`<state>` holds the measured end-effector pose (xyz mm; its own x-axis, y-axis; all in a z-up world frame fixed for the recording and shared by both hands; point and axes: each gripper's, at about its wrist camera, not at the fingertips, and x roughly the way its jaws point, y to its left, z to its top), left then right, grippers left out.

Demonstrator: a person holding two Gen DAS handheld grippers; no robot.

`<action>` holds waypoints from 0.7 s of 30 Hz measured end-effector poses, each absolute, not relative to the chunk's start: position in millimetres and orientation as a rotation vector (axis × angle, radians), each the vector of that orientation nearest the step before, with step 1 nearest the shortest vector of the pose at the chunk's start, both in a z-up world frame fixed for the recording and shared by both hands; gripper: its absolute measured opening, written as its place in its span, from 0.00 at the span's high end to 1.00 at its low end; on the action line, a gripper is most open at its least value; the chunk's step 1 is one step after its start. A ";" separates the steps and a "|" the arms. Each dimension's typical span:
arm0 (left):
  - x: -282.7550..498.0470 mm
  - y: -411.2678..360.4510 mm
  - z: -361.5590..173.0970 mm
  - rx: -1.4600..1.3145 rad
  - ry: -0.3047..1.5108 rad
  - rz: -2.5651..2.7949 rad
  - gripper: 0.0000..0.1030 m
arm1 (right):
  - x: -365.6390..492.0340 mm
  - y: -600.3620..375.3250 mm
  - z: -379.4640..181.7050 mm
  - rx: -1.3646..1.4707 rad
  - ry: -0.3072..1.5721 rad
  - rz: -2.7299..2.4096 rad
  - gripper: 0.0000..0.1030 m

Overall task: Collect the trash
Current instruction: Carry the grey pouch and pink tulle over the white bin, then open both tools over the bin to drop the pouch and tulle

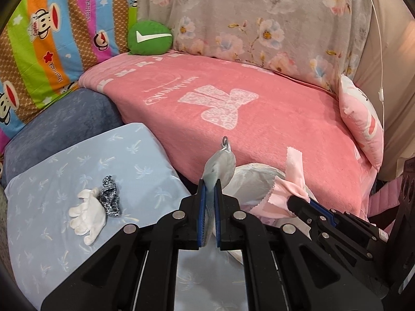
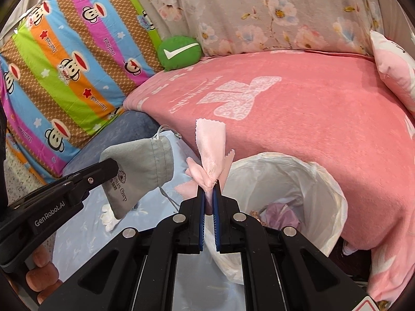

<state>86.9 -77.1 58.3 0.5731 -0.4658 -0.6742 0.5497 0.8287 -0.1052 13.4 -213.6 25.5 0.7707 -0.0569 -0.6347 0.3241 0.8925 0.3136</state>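
My left gripper (image 1: pixel 210 185) is shut on a grey drawstring pouch (image 1: pixel 220 162), which sticks up past its tips. The right wrist view shows that pouch (image 2: pixel 145 171) hanging from the left gripper (image 2: pixel 112 165), left of the bin. My right gripper (image 2: pixel 210 189) is shut on a pink cloth strip (image 2: pixel 210 142) with pinked edges, held just left of the white-lined bin (image 2: pixel 334 181). Purple scraps (image 2: pixel 280 212) lie inside the bin. In the left wrist view the right gripper (image 1: pixel 295 202) and its pink cloth (image 1: pixel 293 178) hang over the bin liner (image 1: pixel 256 176).
A white glove (image 1: pixel 88 213) and a patterned scrunchie (image 1: pixel 110 198) lie on the light-blue pillow (image 1: pixel 52 233). The pink blanket (image 1: pixel 233 119) covers the bed behind the bin. A green tick cushion (image 1: pixel 149 37), a striped monkey pillow (image 2: pixel 64 77) and a floral pillow (image 1: pixel 259 13) line the back.
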 end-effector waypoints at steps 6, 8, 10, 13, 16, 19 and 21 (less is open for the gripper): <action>83.9 -93.9 55.4 0.139 0.769 -0.620 0.94 | 7.5 -227.0 21.3 0.445 0.664 -0.243 0.94; 83.8 -98.9 54.6 0.144 0.774 -0.629 0.94 | 5.8 -232.1 20.1 0.450 0.663 -0.252 0.94; 83.1 -103.8 53.8 0.151 0.778 -0.637 0.94 | 4.1 -236.3 19.2 0.454 0.662 -0.261 0.94; 82.1 -110.3 52.5 0.159 0.782 -0.648 0.93 | 2.8 -241.4 18.2 0.461 0.661 -0.273 0.92; 80.6 -116.0 51.6 0.164 0.783 -0.660 0.92 | 1.7 -245.8 17.5 0.466 0.661 -0.282 0.91; 79.8 -120.4 50.7 0.171 0.784 -0.672 0.92 | 1.0 -249.4 16.7 0.469 0.661 -0.289 0.91; 80.5 -122.7 50.3 0.174 0.788 -0.678 0.92 | 0.0 -250.6 16.3 0.471 0.662 -0.293 0.90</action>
